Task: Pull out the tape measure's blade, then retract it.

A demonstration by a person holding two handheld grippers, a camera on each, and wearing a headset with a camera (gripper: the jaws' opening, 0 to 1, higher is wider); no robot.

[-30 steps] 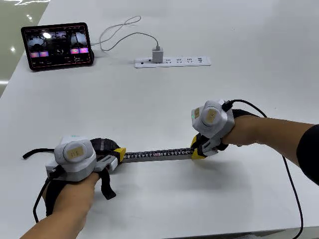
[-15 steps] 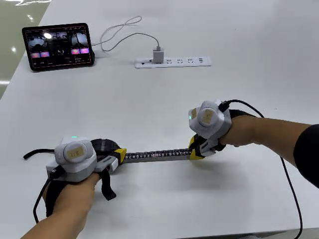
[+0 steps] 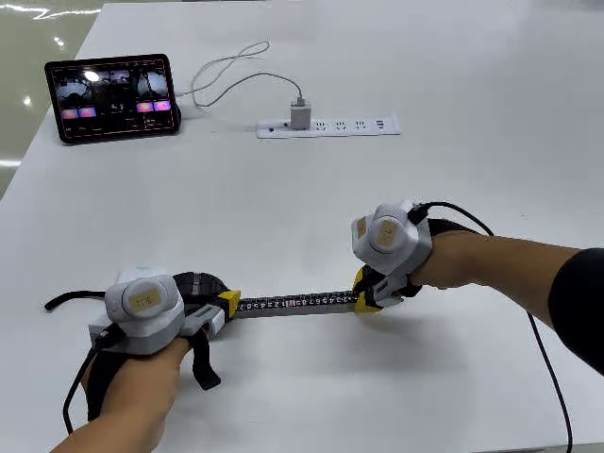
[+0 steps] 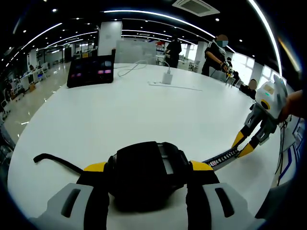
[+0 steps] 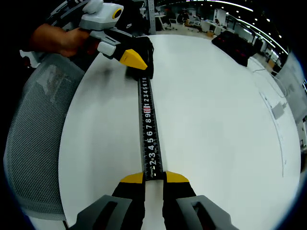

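Observation:
The black tape measure case (image 4: 146,170) sits between the yellow-tipped fingers of my left gripper (image 4: 148,167), which is shut on it; in the head view the case (image 3: 200,284) lies at the table's near left with its black strap (image 3: 66,298) trailing left. Its dark blade (image 3: 294,302) with white numbers runs right across the table to my right gripper (image 3: 363,301). In the right gripper view the blade (image 5: 147,127) stretches away toward the case (image 5: 141,52), and my right gripper (image 5: 154,178) is shut on the blade's end.
A tablet (image 3: 113,96) with a lit screen stands at the far left of the white table (image 3: 453,142). A white power strip (image 3: 328,126) with a plugged charger (image 3: 300,114) and cable lies at the back centre. A mesh chair (image 5: 36,134) stands beside the table edge.
My right gripper has moved left toward the case with the blade's end in it, so less blade shows. The left gripper holds still. The head camera has tilted slightly.

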